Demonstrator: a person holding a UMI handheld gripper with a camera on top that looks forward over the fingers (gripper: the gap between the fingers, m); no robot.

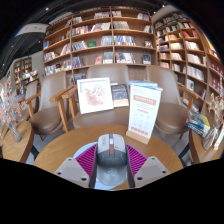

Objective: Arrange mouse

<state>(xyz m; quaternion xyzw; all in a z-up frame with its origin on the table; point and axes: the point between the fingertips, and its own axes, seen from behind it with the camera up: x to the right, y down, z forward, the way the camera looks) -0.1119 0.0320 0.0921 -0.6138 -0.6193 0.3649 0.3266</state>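
Gripper (111, 163) clamping mouse (111, 155), table (60, 148) edge beyond

A round wooden table (70, 146) fills the near ground from eight to four o'clock. On it, at about two o'clock from its centre, stands a tall white upright sign card (143, 110). Beyond the table, at eleven o'clock, a white framed poster with a reddish picture (95, 94) leans upright, with a smaller dark display book (120, 94) just beside it. Tall wooden bookshelves packed with books (100, 40) span the background from ten to two o'clock.
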